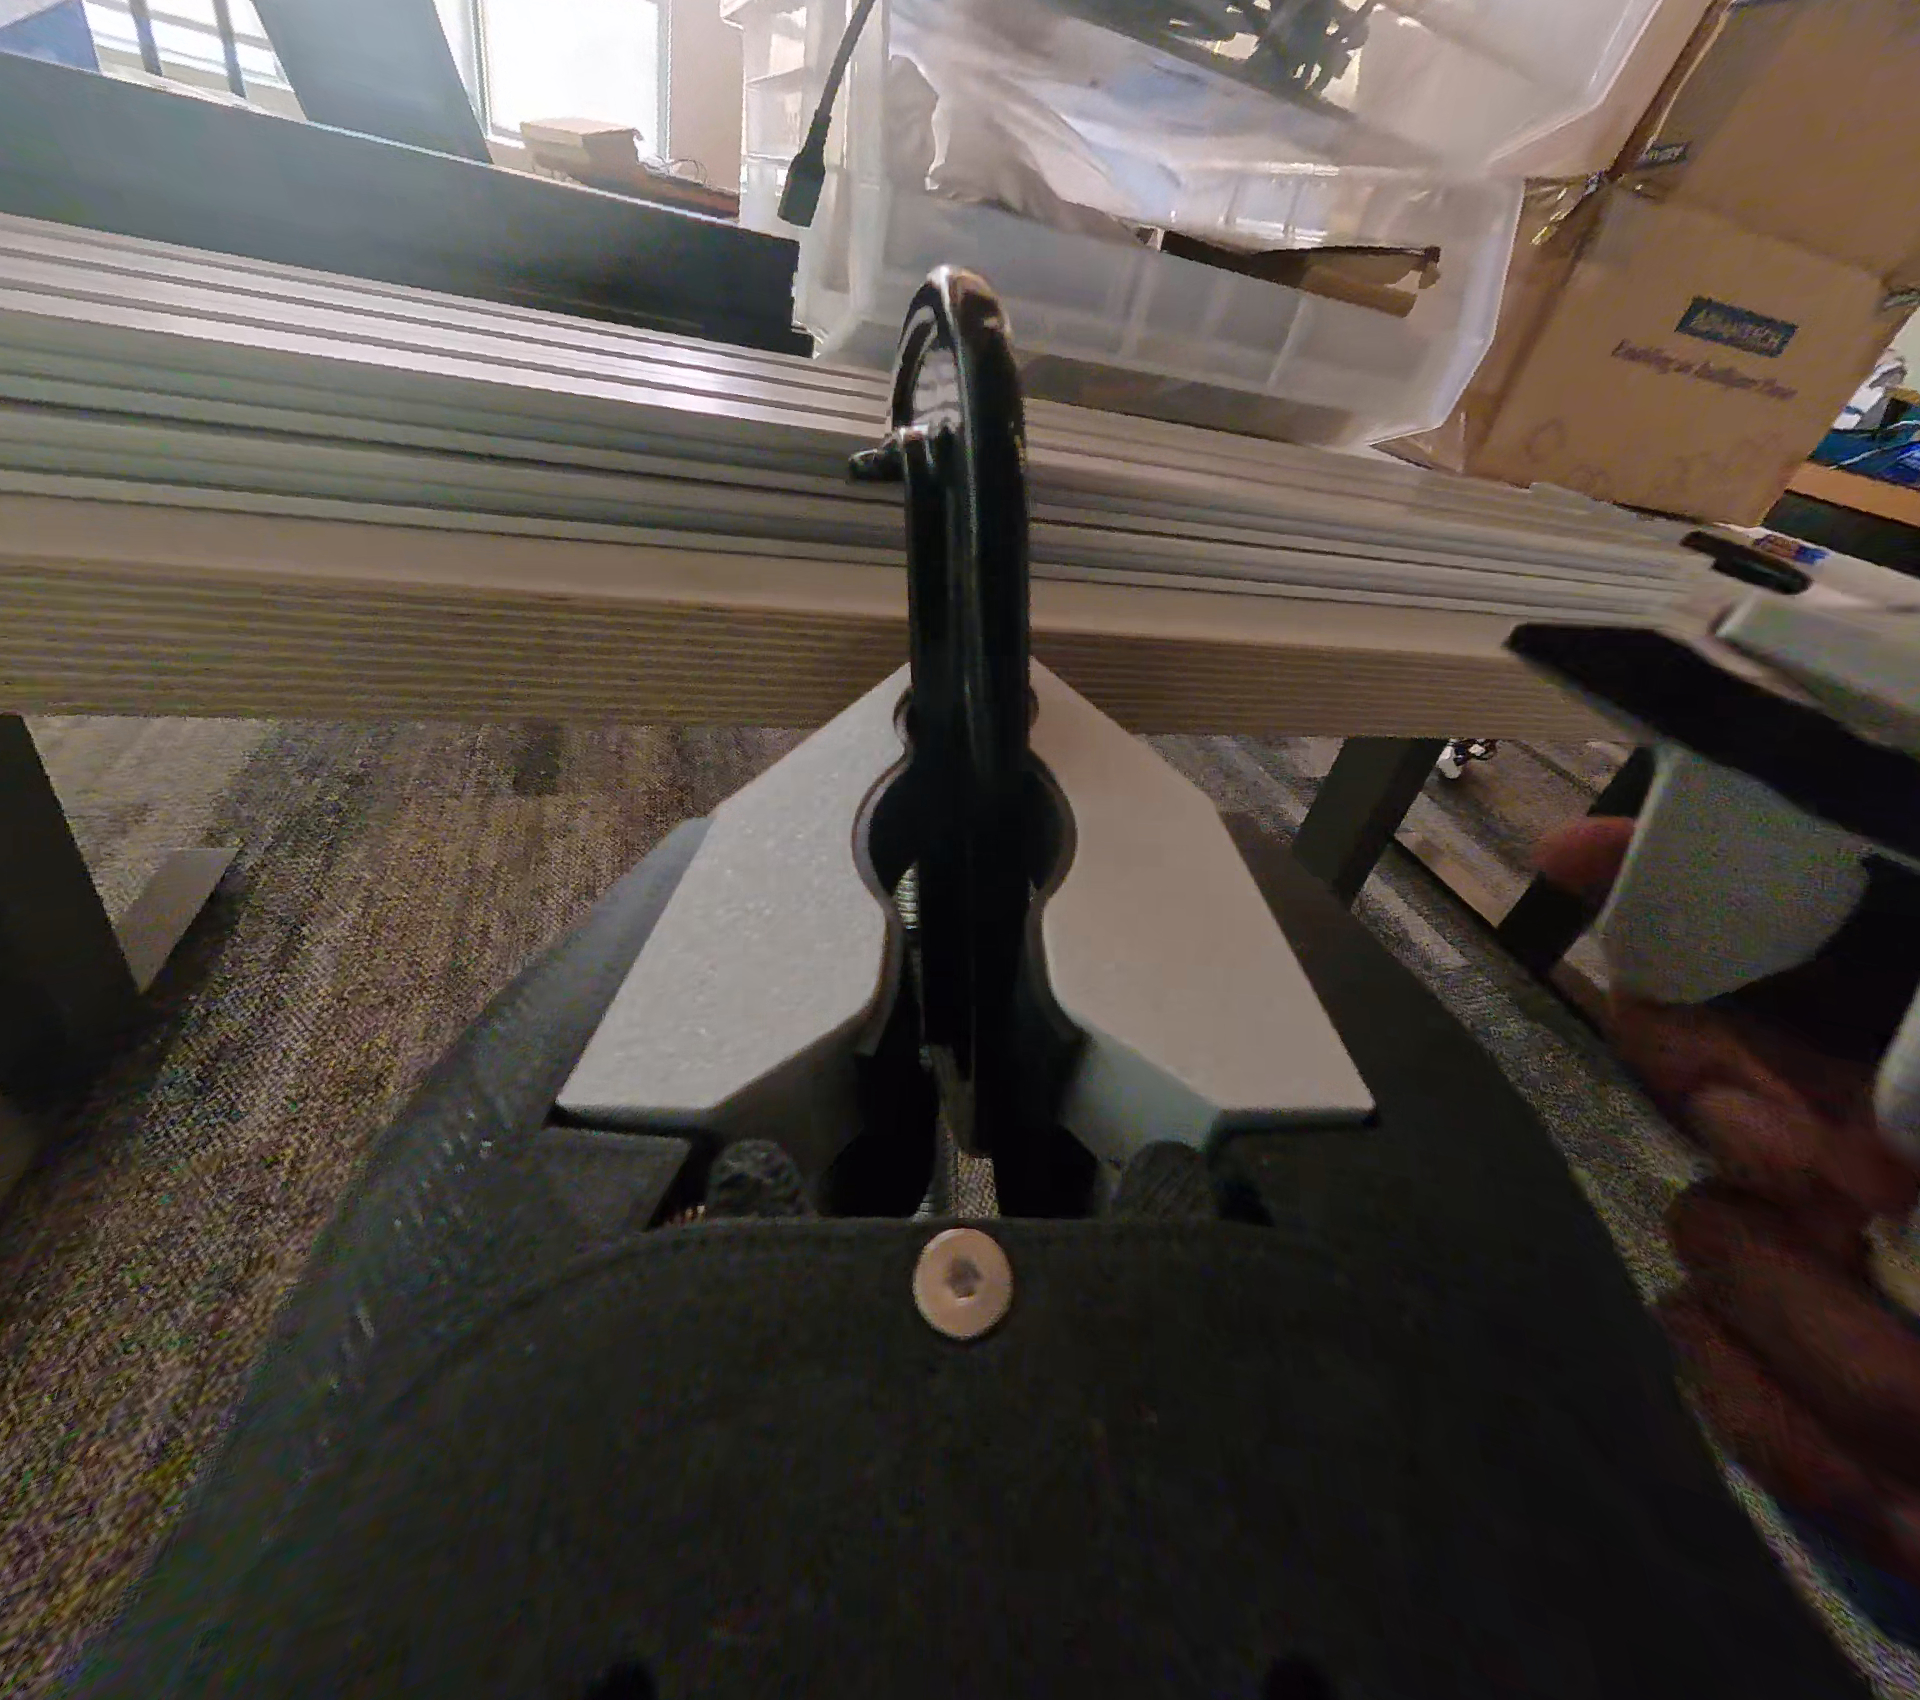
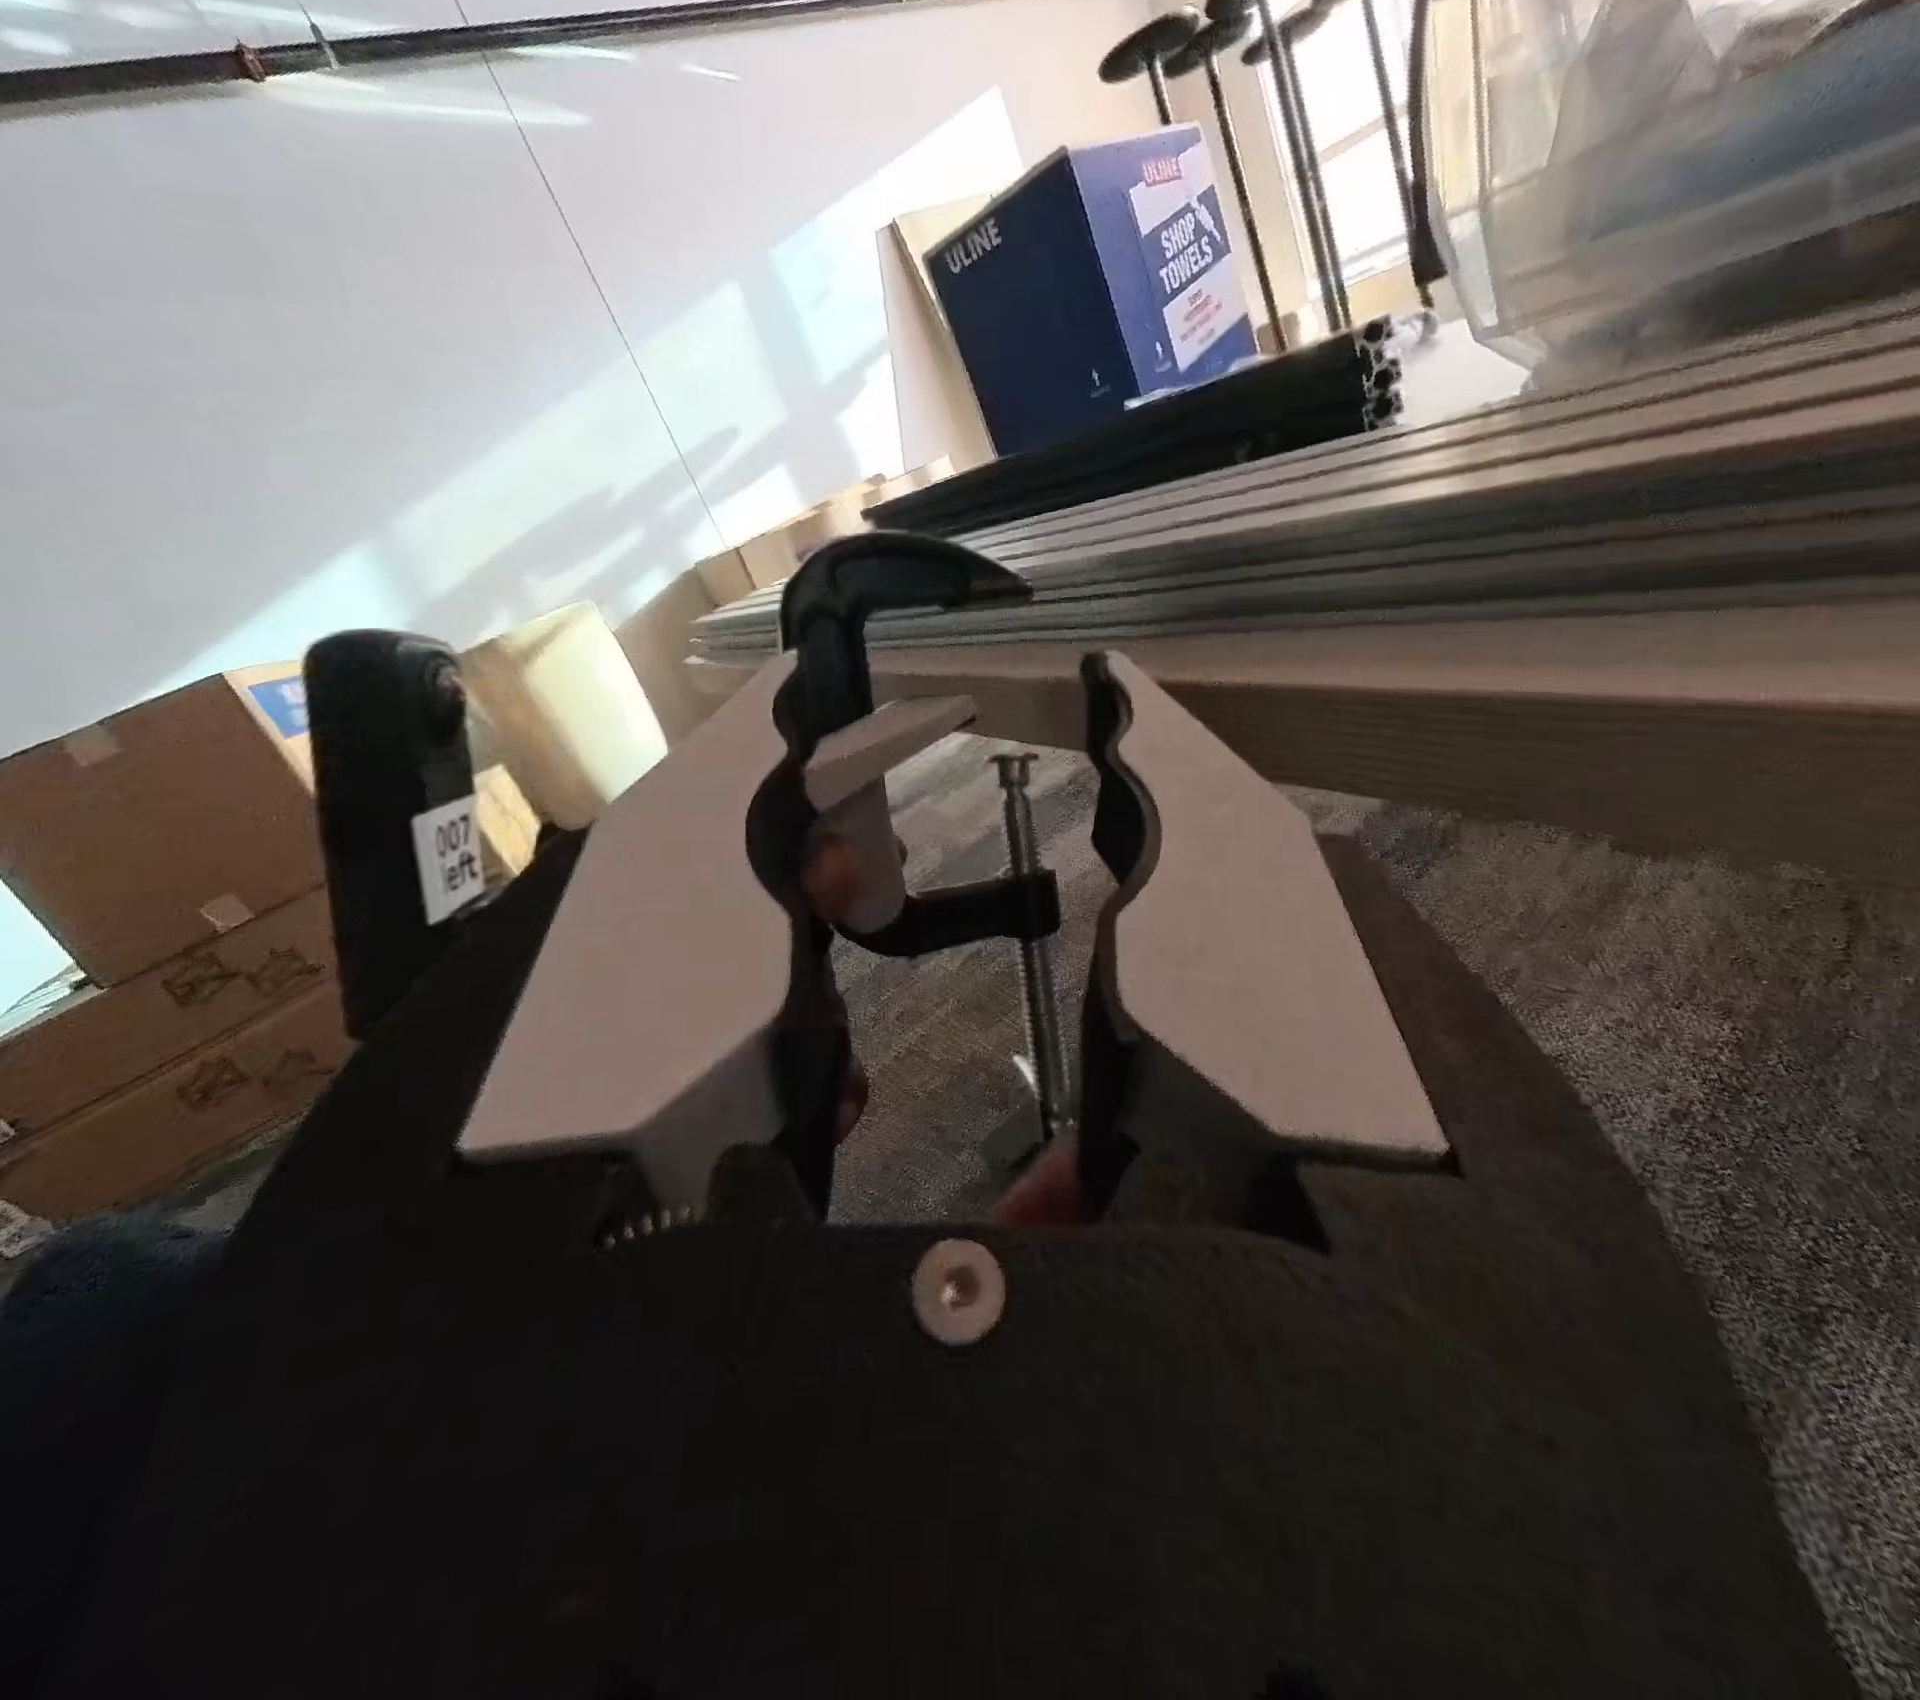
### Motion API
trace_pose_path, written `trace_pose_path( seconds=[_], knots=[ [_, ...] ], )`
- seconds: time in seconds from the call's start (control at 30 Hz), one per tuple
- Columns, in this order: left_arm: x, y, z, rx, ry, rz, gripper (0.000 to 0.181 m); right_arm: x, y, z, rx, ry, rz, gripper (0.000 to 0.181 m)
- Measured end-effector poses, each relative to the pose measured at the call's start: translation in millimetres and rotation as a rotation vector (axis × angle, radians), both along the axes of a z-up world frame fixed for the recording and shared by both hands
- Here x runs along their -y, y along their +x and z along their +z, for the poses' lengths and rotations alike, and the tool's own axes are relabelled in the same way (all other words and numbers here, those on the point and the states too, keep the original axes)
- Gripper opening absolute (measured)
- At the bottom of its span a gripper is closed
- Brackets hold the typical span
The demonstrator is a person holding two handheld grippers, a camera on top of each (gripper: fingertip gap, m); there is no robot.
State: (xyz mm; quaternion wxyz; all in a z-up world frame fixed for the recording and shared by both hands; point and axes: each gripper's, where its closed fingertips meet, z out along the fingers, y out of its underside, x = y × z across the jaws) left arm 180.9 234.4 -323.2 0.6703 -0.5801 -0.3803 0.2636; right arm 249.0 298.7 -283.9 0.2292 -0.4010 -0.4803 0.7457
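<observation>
Seen in the left wrist view, centre frame: left gripper (image 1: pixel 966 715) with jaws pinched narrow on the spine of a black C-clamp (image 1: pixel 961 455). Clamp upright, hooked over the front edge of the table (image 1: pixel 416 642), top arm resting on the grey rails (image 1: pixel 416 424) stacked along it. Grip sits low on the frame and looks square and centred, so little sign of tilt. Worth judging as a firm hold rather than a fingertip pinch.

Seen in the right wrist view, centre frame: right gripper (image 2: pixel 945 684) with jaws spread wide and holding nothing. Straddles the clamp's threaded screw (image 2: pixel 1029 923), which hangs below the table edge with its pad just short of the underside. Lower end of the screw lies close against the right-hand finger's inner edge; cannot tell whether touching. Screw off-centre in the gap, nearer the frame's right.

Containers:
- Upper middle of the left wrist view: stacked clear plastic bins (image 1: pixel 1195 320) on the table. Dark tangled cables in the tilted upper one; white bags or sheets and a torn cardboard strip in the lower. One black cable hanging out down the left side.
- Upper right of the same view: taped cardboard box (image 1: pixel 1714 248), contents hidden.
- Upper middle of the right wrist view: dark blue carton (image 2: pixel 1039 320) behind black extrusions (image 2: pixel 1143 424), closed.
- Left edge of that view: brown cardboard boxes (image 2: pixel 156 819), stacked and shut.
</observation>
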Motion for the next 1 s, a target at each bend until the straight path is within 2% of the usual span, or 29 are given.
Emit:
trace_pose_path(
  seconds=[0.57, 1.0],
  knots=[
    [-3.1, -16.7, -19.9, -0.01, -0.029, -0.002, 0.018, 49.9, -42.3, -102.6, 0.146, 0.128, 0.063, 0.052],
    [-4.2, -24.5, -40.2, 0.026, -0.084, -0.006, 0.018, 53.3, -59.0, -133.9, 0.247, 0.092, 0.041, 0.053]
  ],
)
